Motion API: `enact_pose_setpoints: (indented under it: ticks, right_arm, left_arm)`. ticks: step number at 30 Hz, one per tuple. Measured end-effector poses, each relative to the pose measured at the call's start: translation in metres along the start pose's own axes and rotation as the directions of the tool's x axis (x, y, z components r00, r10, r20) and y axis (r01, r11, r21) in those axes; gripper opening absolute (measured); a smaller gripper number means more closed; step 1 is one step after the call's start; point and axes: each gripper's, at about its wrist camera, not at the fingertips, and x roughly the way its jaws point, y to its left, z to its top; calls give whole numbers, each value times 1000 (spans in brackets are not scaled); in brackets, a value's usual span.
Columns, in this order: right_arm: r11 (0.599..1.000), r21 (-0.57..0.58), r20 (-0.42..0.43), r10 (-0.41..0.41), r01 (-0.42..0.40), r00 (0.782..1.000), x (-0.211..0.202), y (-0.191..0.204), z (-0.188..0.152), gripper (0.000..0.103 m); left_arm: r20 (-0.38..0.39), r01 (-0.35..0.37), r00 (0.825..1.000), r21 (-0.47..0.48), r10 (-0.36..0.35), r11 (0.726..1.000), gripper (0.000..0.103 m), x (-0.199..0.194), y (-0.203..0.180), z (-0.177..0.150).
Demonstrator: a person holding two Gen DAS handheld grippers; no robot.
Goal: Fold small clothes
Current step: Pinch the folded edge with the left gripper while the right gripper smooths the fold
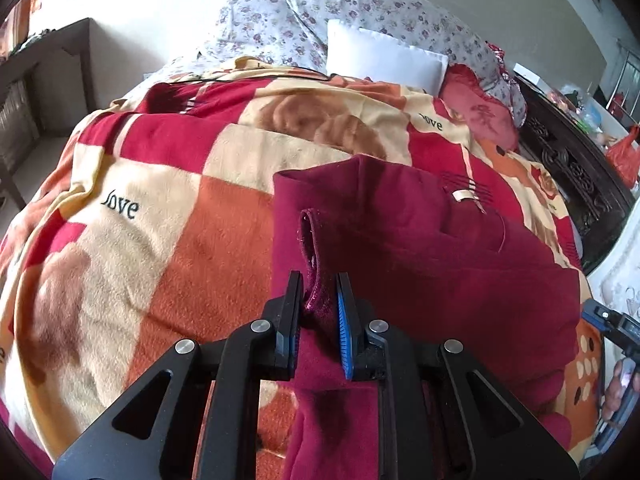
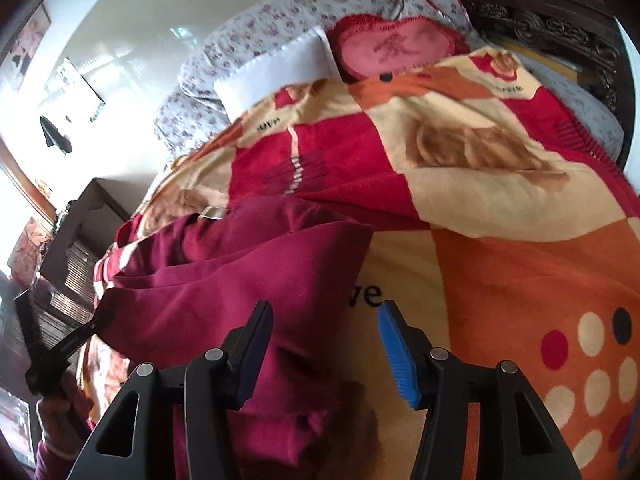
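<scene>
Nearest the left wrist camera, the left gripper point(image 1: 319, 294) is clamped on a bunched, raised edge of the maroon garment point(image 1: 420, 248), its jaws pinching a thick ridge of the cloth between them. In the right wrist view the right gripper point(image 2: 326, 344) hangs with jaws spread wide and nothing between them, poised over the garment's near right edge where it meets the blanket point(image 2: 500, 264). The garment lies rumpled on the bed, partly doubled over itself. It looks soft, limp and fleecy, probably light but thick enough to bulge at a fold; an outer hem or corner seems the best hold, since a mid-panel pinch would likely gather several layers. The plush blanket beneath may drag on the cloth. Farther off sit a white pillow point(image 1: 386, 56), a pink cushion point(image 2: 394, 50) and floral bedding point(image 1: 360, 4), well apart from the work and not in the way.
</scene>
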Motion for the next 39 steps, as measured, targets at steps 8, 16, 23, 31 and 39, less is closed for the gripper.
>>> enact_pose_setpoints:
  ticks: [8,16,23,31,39]
  right_arm:
    - [985,-150,0,-86,85,996,39,19,24,18]
    - [994,-28,1,-103,103,995,51,-9,39,16]
    - [991,-129,-29,-22,18,999,-11,-9,-9,42]
    - [956,-289,-79,-74,49,994,6,12,-60,42]
    - [971,-226,22,-79,82,997,-12,11,-61,10]
  left_arm:
    - [6,12,1000,16,-13,1000,15,1,-10,4]
    - [-62,-33,997,13,34,999,15,29,-10,-7]
    - [-56,-36,998,30,37,999,15,25,-9,-11]
    - [-63,-59,996,19,60,998,15,28,-10,-15]
    - [-73,-58,995,34,60,998,15,28,-10,-17]
